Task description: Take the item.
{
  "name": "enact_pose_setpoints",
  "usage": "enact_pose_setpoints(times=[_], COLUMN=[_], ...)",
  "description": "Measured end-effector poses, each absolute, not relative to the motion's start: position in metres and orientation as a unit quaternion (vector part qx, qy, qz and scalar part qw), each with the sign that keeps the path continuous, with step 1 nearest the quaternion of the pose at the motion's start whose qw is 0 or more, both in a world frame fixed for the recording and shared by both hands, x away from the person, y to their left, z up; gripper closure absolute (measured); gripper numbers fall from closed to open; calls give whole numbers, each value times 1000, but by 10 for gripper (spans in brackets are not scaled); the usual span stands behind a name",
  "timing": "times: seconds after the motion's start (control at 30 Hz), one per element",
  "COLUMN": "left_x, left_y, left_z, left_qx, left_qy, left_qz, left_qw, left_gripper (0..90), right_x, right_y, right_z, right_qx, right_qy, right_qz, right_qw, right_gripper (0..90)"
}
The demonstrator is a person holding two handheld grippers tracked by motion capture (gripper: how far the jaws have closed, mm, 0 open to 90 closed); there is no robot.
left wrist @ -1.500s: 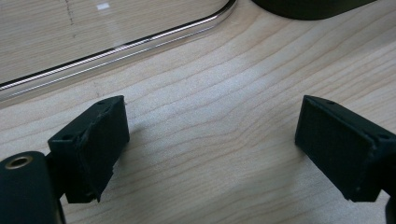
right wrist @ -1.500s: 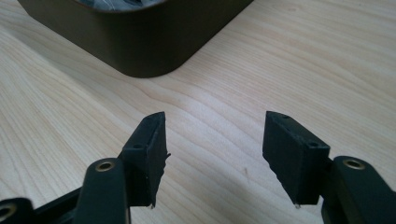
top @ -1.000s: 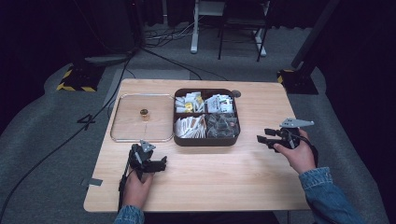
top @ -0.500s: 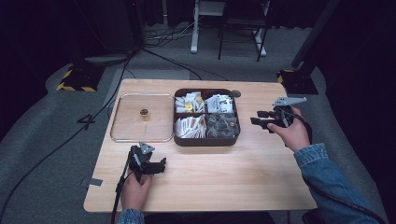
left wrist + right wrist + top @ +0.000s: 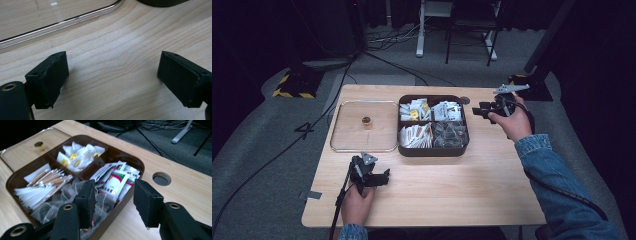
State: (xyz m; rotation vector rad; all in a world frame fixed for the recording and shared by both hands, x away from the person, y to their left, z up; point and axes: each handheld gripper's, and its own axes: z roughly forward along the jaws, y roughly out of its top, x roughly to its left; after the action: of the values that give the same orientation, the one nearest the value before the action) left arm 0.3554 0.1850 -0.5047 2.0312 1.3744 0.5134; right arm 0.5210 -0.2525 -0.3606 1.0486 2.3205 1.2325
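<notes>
Since the earlier high view, my right gripper (image 5: 482,109) has travelled from the near right part of the pale wooden surface (image 5: 452,185) up and inward, and it now hangs beside the far right corner of the dark brown four-compartment box (image 5: 433,150); my left gripper (image 5: 379,176) sits where it was, near the front edge. The right jaws have just been closing and now stand at a middling gap with nothing between them. In the right gripper view they point across the box rim at the compartment of green-and-white printed sachets (image 5: 113,178), without touching it. Beyond that compartment lies one of white and yellow paper packets (image 5: 77,153); next to it, one with wooden stir sticks in white wrappers (image 5: 42,182); under the jaws, a compartment of clear mesh bags (image 5: 65,200). A round cable hole (image 5: 161,178) in the surface lies just past the box.

My left jaws stand wide apart, hovering low over bare wood, with nothing between them. In the left gripper view, the rim of the clear rectangular lid (image 5: 62,22) runs just ahead of them. That lid lies flat to the left of the box in the high view, its small brass knob (image 5: 366,120) upward.
</notes>
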Motion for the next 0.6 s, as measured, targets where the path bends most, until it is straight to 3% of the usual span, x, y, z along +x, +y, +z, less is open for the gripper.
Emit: enact_pose_setpoints(times=[0.6], left_x=[359], left_y=[184], left_z=[-505], left_qx=[773], left_qy=[517], left_qz=[194], left_qw=[312], left_gripper=[99], right_x=[570], right_y=[-237], right_z=[-359], right_qx=[398], right_qy=[802], right_qz=[413], right_qw=[164], right_gripper=[539])
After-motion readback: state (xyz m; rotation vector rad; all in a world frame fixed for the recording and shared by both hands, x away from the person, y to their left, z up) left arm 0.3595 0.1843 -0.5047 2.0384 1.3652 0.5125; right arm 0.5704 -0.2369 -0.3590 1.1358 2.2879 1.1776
